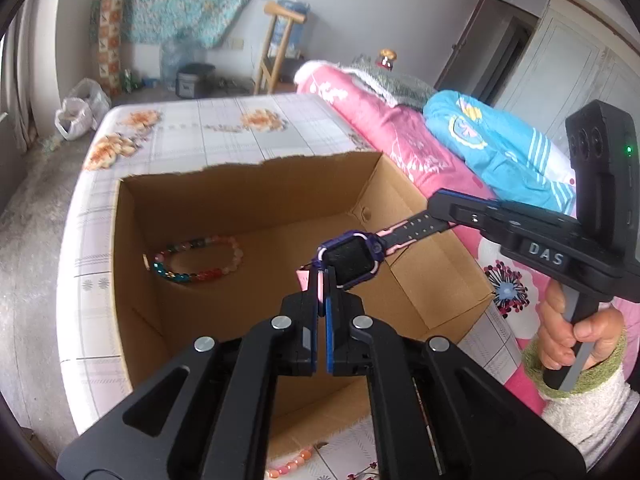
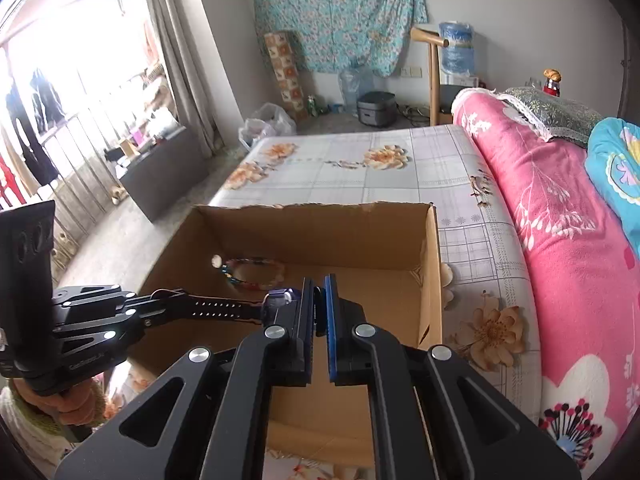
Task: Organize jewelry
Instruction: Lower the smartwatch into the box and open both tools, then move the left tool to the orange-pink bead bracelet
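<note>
A child's watch (image 1: 352, 257) with a purple case and a black-and-pink strap hangs stretched between both grippers above the open cardboard box (image 1: 248, 168). My left gripper (image 1: 322, 276) is shut on one strap end. My right gripper (image 1: 434, 205) reaches in from the right and is shut on the other end. In the right wrist view the right gripper (image 2: 319, 285) pinches the strap beside the watch (image 2: 280, 298), and the left gripper (image 2: 180, 300) holds the far end. A multicoloured bead bracelet (image 1: 196, 258) (image 2: 256, 272) lies on the box floor at its far left.
The box (image 2: 312, 208) stands on a bed with a floral sheet (image 2: 360, 176). A pink quilt (image 2: 560, 220) and a blue blanket (image 1: 500, 148) are piled along the right. A pink-orange bead string (image 1: 292, 460) lies on the sheet in front of the box. A hand (image 1: 576, 340) grips the right handle.
</note>
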`<state>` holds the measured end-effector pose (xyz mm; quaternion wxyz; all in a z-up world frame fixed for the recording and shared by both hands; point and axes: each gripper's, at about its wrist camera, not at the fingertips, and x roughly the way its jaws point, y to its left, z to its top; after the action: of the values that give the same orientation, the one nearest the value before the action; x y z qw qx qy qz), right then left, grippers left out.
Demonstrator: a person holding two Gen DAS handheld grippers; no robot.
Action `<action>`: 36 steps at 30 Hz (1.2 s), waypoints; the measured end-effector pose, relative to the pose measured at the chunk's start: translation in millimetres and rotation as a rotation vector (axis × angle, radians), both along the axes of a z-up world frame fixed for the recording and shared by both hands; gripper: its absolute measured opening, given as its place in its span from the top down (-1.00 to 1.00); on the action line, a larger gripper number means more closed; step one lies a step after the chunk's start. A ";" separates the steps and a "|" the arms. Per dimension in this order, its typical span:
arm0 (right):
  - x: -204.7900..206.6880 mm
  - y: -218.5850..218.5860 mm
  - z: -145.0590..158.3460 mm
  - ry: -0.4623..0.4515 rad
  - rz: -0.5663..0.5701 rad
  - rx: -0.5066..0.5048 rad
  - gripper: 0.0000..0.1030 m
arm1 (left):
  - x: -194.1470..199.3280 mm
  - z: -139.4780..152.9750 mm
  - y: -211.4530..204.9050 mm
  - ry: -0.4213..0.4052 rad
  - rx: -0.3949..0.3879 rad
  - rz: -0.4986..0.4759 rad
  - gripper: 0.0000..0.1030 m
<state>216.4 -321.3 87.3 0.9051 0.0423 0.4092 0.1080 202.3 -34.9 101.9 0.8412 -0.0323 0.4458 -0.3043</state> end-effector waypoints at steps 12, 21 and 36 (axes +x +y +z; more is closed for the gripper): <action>94.6 1.3 -40.7 0.169 0.005 -0.156 0.86 | 91.0 -53.9 -17.6 0.282 0.074 0.042 0.95; 94.6 -25.3 -34.3 0.128 -0.053 -0.096 0.62 | 95.0 -45.8 -4.2 0.237 0.048 0.108 0.23; -78.9 -51.8 53.3 -0.295 -0.156 -0.037 -0.66 | -79.5 43.6 68.2 -0.220 -0.077 -0.018 -0.71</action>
<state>137.5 -373.1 140.6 0.9616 0.0410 0.2691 0.0349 122.8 33.3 145.5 0.8804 -0.0273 0.3391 -0.3305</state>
